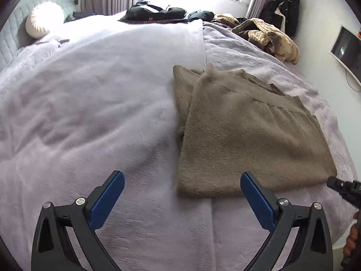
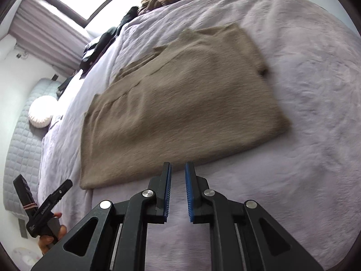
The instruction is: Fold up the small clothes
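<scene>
1. My left gripper (image 1: 182, 181) hangs over the bed (image 1: 90, 117), jaws spread wide with nothing between them; only bare lilac blanket (image 1: 144, 225) lies under the gap.
2. My right gripper (image 2: 178, 171) has its jaws nearly pressed together, a thin slit between the blue pads, and pinches nothing. Its tips sit just short of the sweater's near edge.
3. The sweater (image 1: 248, 140) is a tan knit, folded into a rough rectangle, flat on the bed. From the left wrist it lies ahead and to the right, its near hem just beyond my right-hand finger.
4. Nothing lies on the sweater or between it and either gripper.
5. At the far side of the bed sit dark clothes (image 1: 155, 13) and a striped tan heap (image 1: 268, 38), both well apart from the sweater.
6. A round white cushion (image 1: 44, 20) rests by the quilted headboard (image 1: 13, 36).
7. A black coat (image 1: 285, 9) hangs in the far corner; a screen (image 1: 345, 52) is on the wall beside the bed.
8. Left of the sweater, the blanket is wide and open. On its right, the bed's edge runs near.
</scene>
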### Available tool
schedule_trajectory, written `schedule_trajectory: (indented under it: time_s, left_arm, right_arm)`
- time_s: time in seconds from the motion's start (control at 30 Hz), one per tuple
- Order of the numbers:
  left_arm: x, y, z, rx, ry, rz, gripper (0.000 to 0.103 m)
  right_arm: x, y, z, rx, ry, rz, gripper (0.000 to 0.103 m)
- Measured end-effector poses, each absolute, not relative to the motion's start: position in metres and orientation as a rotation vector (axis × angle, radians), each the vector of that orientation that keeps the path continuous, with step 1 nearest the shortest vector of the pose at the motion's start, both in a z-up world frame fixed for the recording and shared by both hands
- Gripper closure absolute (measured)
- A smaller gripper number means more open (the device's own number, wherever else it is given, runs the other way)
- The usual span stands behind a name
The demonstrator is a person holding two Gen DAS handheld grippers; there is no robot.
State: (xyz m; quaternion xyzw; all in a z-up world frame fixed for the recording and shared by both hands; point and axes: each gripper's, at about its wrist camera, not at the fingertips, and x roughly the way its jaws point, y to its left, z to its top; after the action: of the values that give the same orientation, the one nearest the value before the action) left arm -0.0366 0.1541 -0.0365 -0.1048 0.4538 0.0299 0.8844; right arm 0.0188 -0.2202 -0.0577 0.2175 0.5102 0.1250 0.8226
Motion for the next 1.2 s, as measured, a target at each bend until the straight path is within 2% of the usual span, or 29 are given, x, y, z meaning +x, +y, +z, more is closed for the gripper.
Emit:
schedule_trajectory:
  time_s: [0.1, 0.17, 0.23, 0.3, 0.37, 0.53, 0.7, 0.93, 1.2]
  left_arm:
    - [-0.036, 0.165, -0.034, -0.239, 0.939, 0.083, 0.0]
    - [-0.035, 0.175, -0.033, -0.247, 0.93, 0.112, 0.0]
    - [-0.032, 0.187, -0.034, -0.264, 0.931, 0.136, 0.0]
    - [-0.028, 0.198, -0.038, -0.294, 0.951, 0.132, 0.0]
    - [-0.025, 0.209, -0.041, -0.328, 0.953, 0.132, 0.0]
    - [-0.024, 0.229, -0.044, -0.413, 0.922, 0.134, 0.0]
    - [-0.023, 0.237, -0.049, -0.377, 0.911, 0.157, 0.0]
    - [-0.015, 0.239, -0.067, -0.376, 0.942, 0.152, 0.0]
    - [-0.014, 0.235, -0.07, -0.346, 0.955, 0.168, 0.0]
  right_arm:
    - [0.034, -0.186, -0.051, 0.416, 1.104, 0.328, 0.08]
    - [0.048, -0.161, -0.045, 0.394, 1.101, 0.365, 0.06]
    - [0.065, -0.133, -0.038, 0.371, 1.083, 0.415, 0.058]
    - [0.08, -0.107, -0.032, 0.339, 1.067, 0.452, 0.062]
    - [0.101, -0.074, -0.029, 0.305, 1.071, 0.494, 0.093]
    - [0.157, 0.005, -0.034, 0.172, 1.075, 0.509, 0.093]
    - [0.198, 0.059, -0.065, 0.088, 1.117, 0.475, 0.093]
    - [0.168, 0.098, -0.065, -0.2, 1.064, 0.57, 0.093]
    - [0.135, 0.062, -0.044, -0.017, 1.137, 0.677, 0.093]
